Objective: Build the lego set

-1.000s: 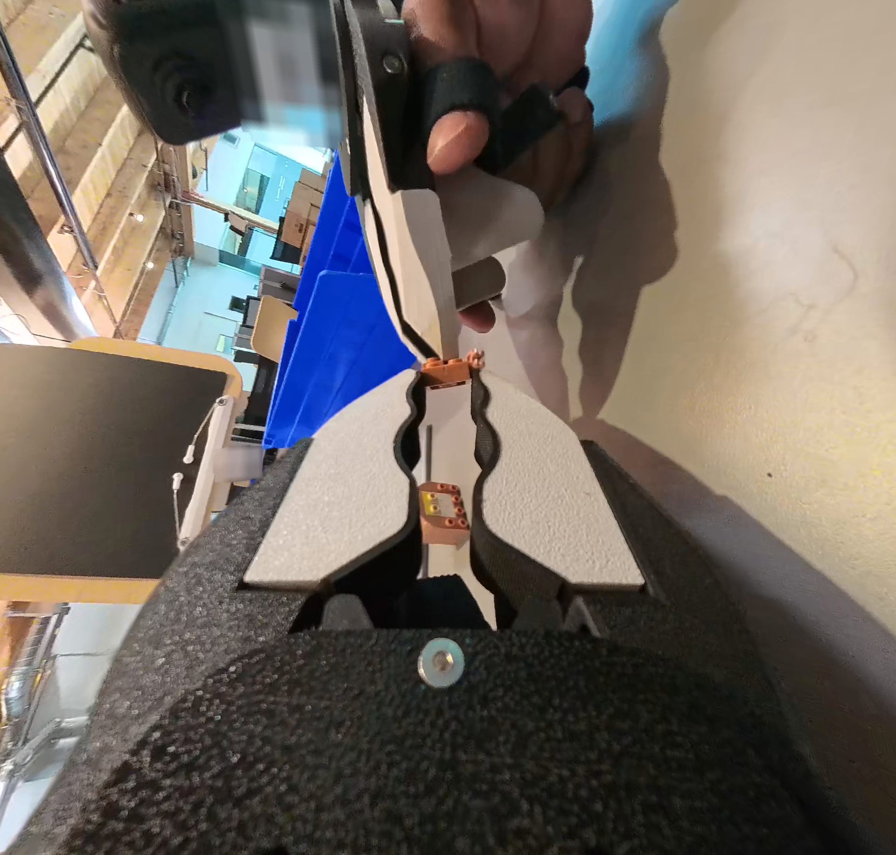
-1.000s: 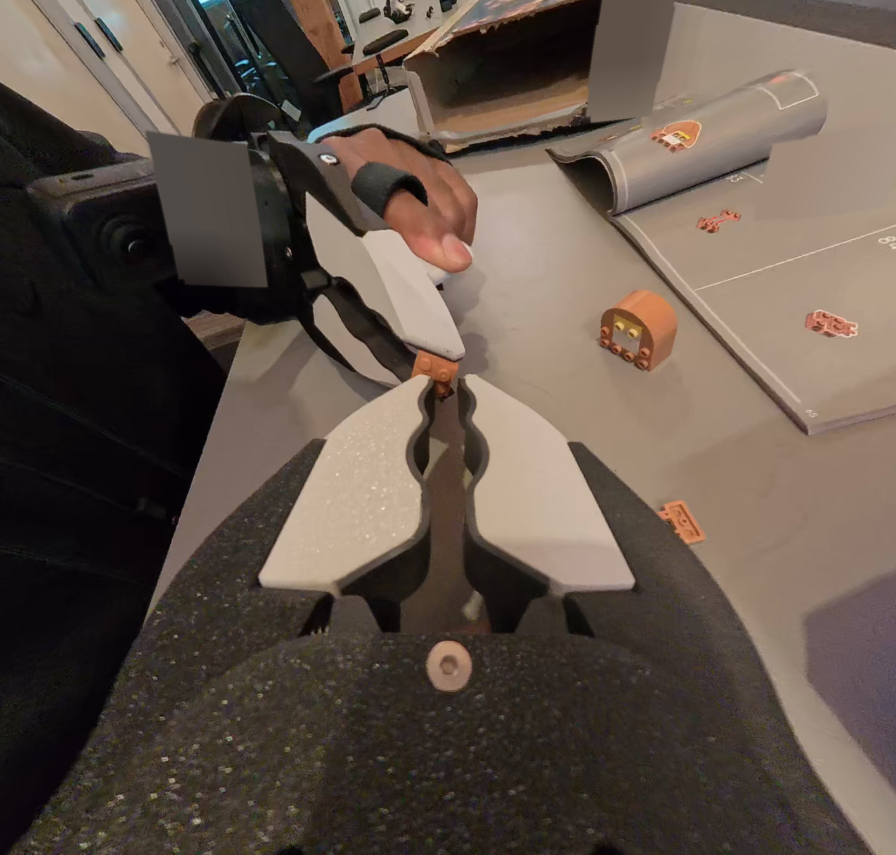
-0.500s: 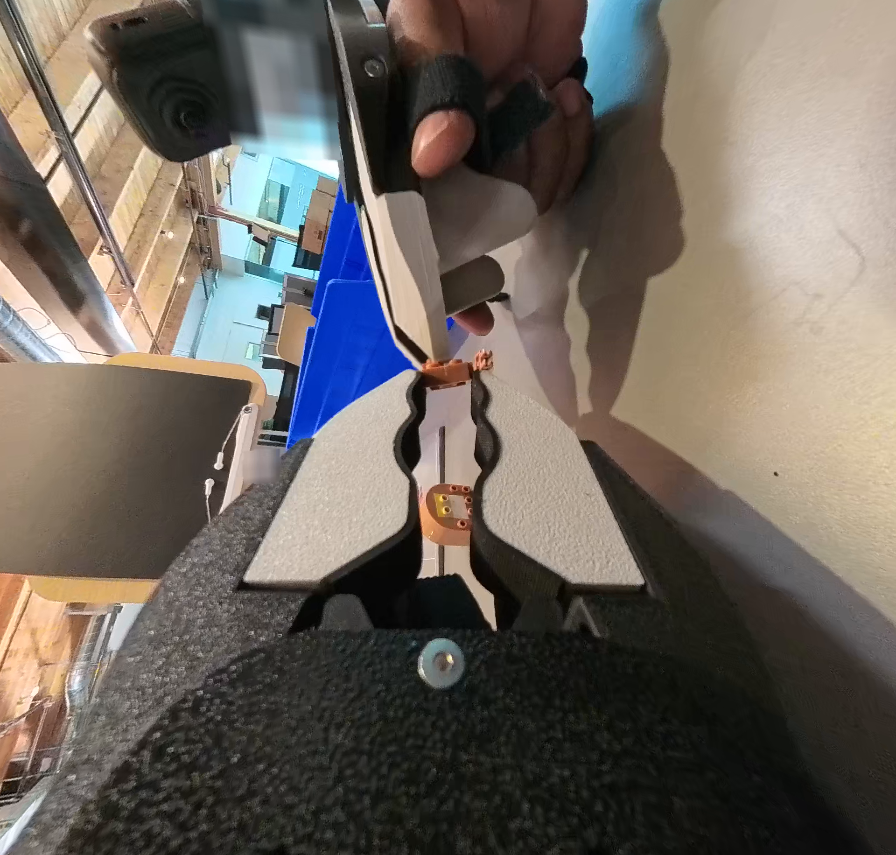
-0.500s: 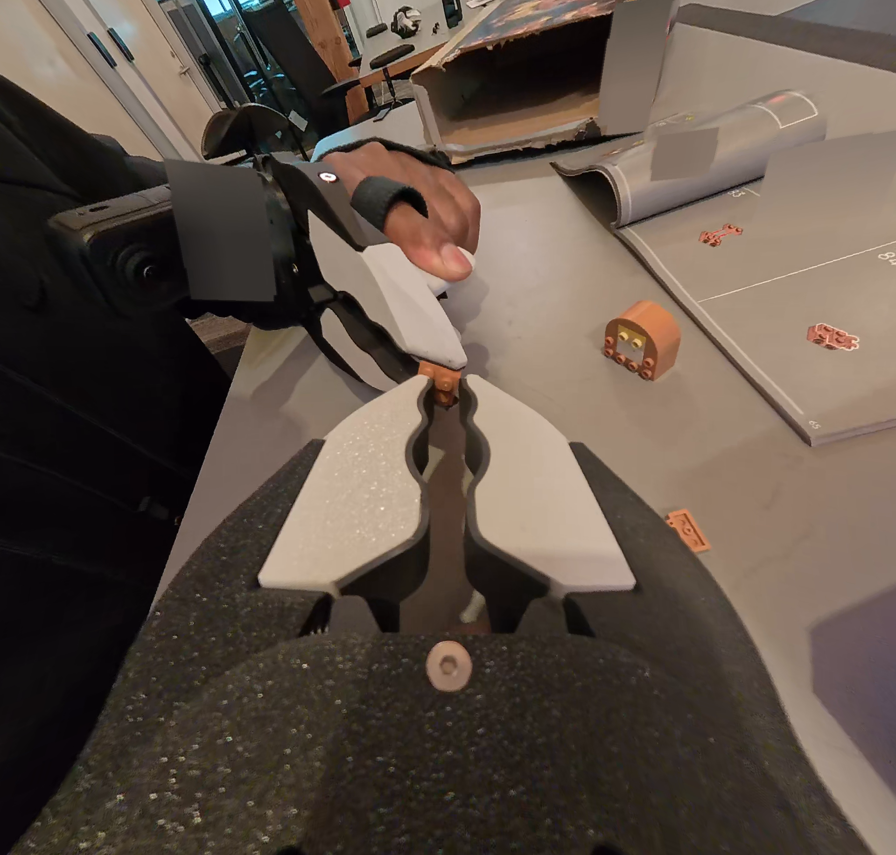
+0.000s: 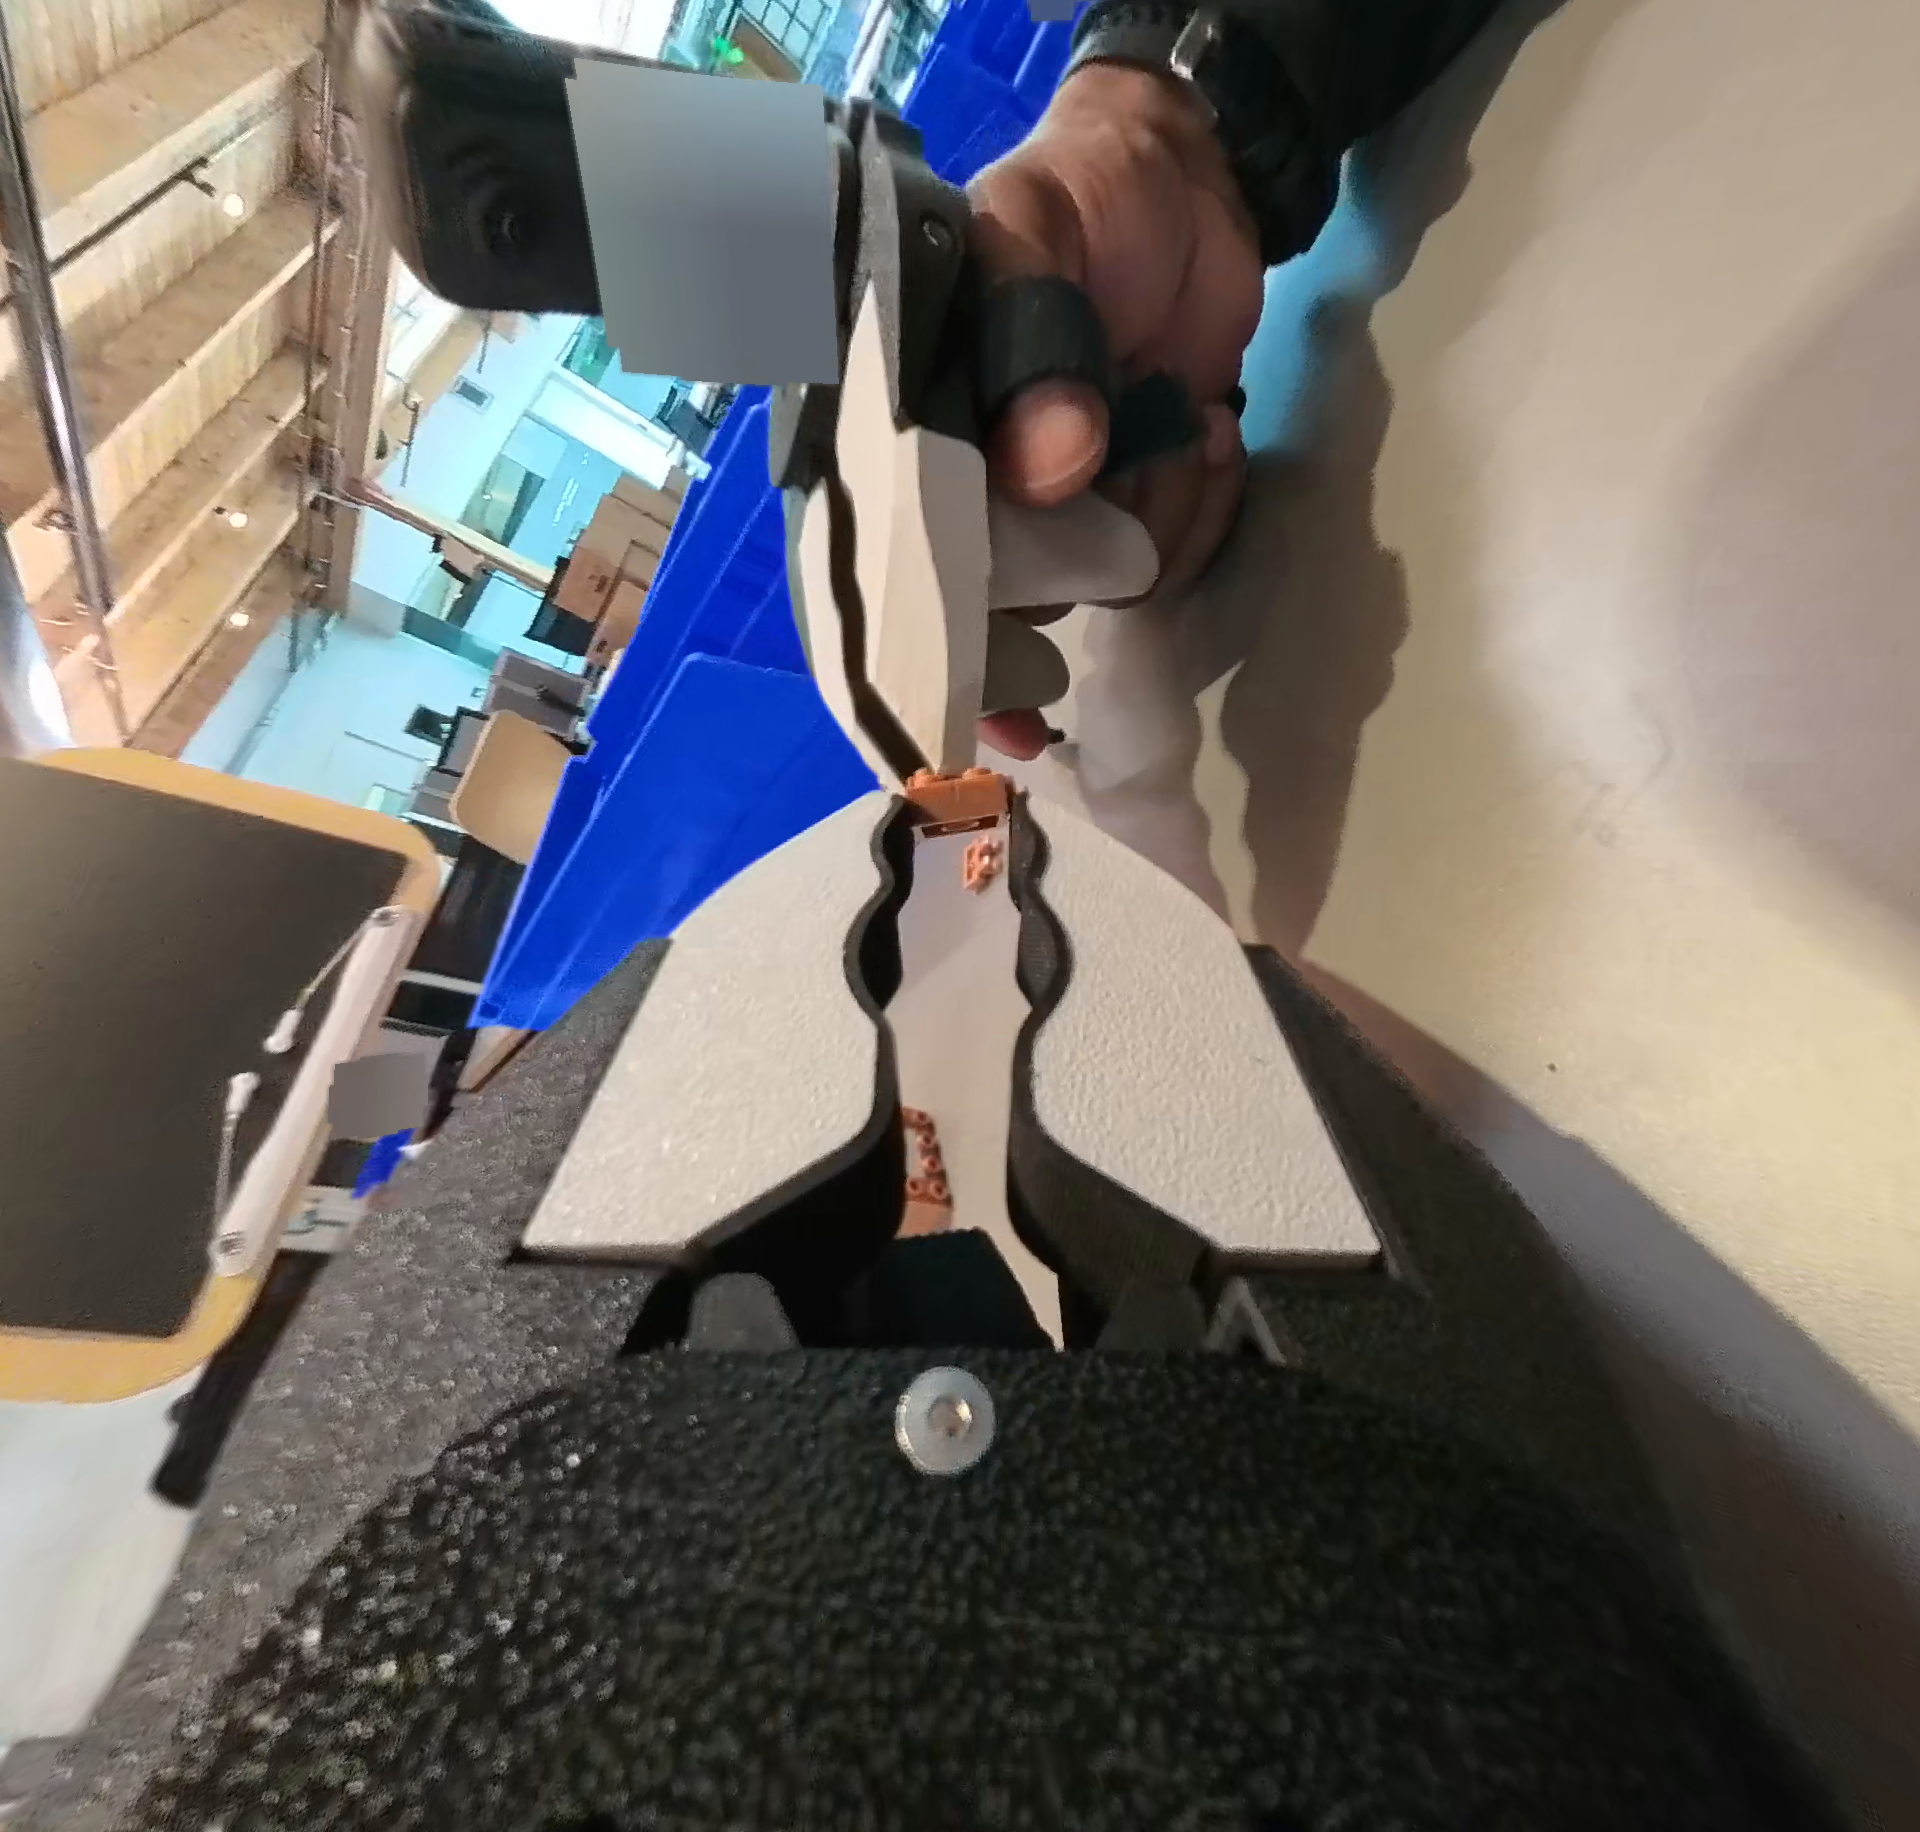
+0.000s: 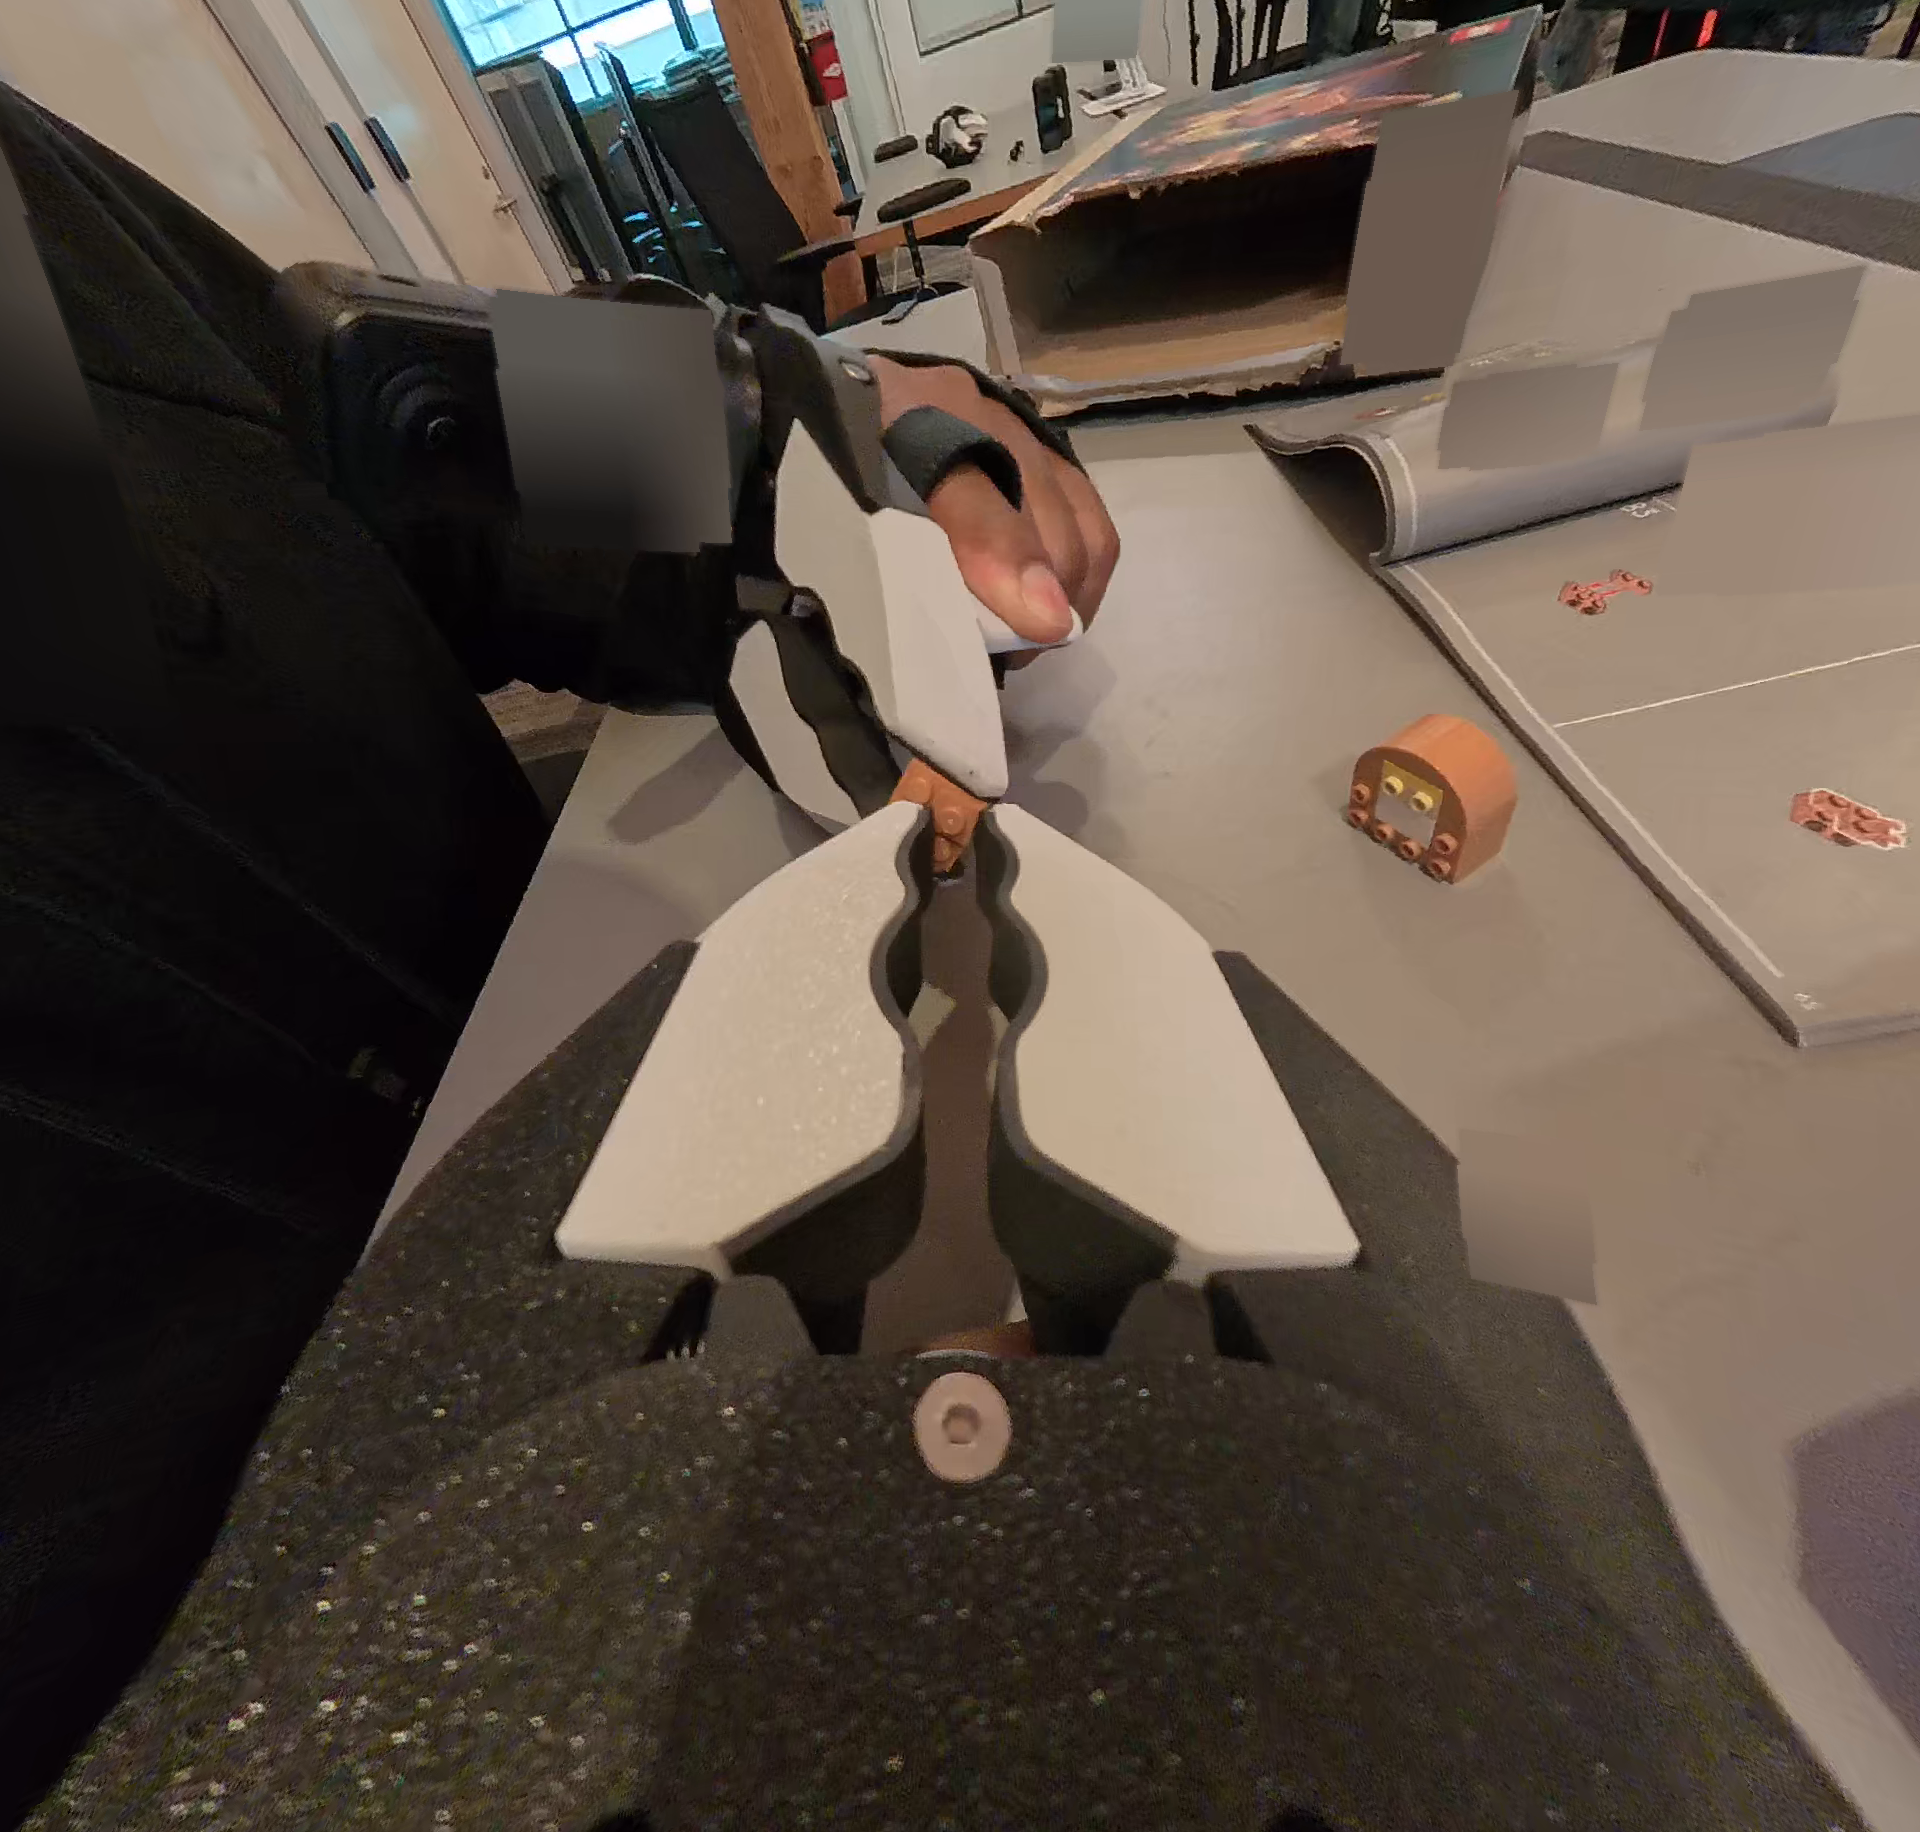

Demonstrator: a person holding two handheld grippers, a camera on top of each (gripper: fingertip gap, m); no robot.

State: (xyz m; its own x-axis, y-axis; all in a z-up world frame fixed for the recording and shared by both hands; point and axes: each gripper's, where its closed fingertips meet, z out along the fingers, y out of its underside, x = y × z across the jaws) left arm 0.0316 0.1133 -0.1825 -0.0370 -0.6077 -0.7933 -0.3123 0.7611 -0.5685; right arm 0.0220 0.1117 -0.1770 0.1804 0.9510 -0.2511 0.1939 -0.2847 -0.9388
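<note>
Left gripper (image 5: pixel 956 814) fingers pinch an orange brick (image 5: pixel 958 797) at their tips, pads pressing on both ends. Right gripper (image 6: pixel 951 826) fingers are nearly together, pinching a small orange studded piece (image 6: pixel 948 828) edge-on; that piece butts against the brick where the two grippers meet tip to tip. Whether the two parts are fully seated I cannot tell (the fingertips hide the joint), so the join looks in progress, neither gripper let go.

From the right gripper's tips, at about 3 o'clock on the grey desk (image 6: pixel 1195 743), stands a rounded brown block with studs (image 6: pixel 1432 797), untouched. Beyond it at 2 o'clock lies an open booklet (image 6: pixel 1714 743); at 1 o'clock a torn cardboard box (image 6: pixel 1174 296).
</note>
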